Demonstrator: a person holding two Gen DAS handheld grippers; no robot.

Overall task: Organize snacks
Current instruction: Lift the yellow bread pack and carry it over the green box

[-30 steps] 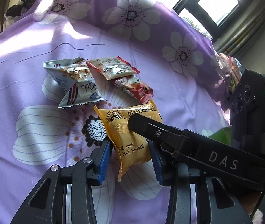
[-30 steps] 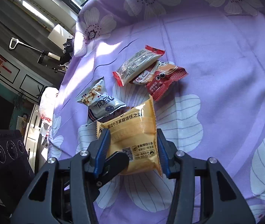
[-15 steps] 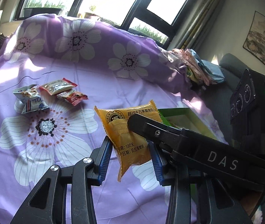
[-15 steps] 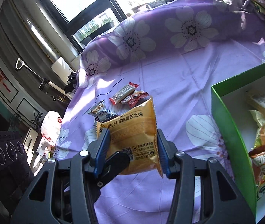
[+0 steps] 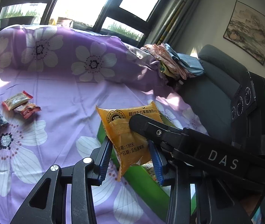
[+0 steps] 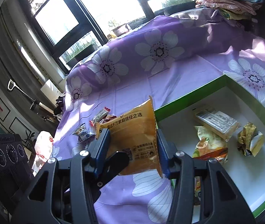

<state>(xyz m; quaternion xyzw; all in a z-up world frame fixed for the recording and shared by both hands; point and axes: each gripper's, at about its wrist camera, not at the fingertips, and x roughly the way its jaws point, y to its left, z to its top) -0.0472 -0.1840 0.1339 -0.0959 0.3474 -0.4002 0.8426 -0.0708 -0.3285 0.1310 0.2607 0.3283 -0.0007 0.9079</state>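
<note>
An orange snack packet [image 5: 127, 136] is held in the air between both grippers. My left gripper [image 5: 130, 159] is shut on its lower part; my right gripper [image 6: 132, 150] is shut on the same orange packet [image 6: 134, 134] from the opposite side, its finger crossing the left wrist view. A green box [image 6: 188, 97] with a white inside lies just right of the packet and holds several snacks [image 6: 218, 123]; its green wall [image 5: 143, 177] shows below the packet. Three small packets [image 5: 18, 104] lie on the purple floral cloth at far left.
The purple floral cloth [image 5: 57, 100] covers the surface and rises at the back. Folded laundry [image 5: 175, 63] sits on a grey sofa at right. Windows stand behind. A white bag [image 6: 42, 147] lies at the cloth's left edge.
Both grippers have carried the orange packet up and to the right, away from the three small packets, to the edge of the green box.
</note>
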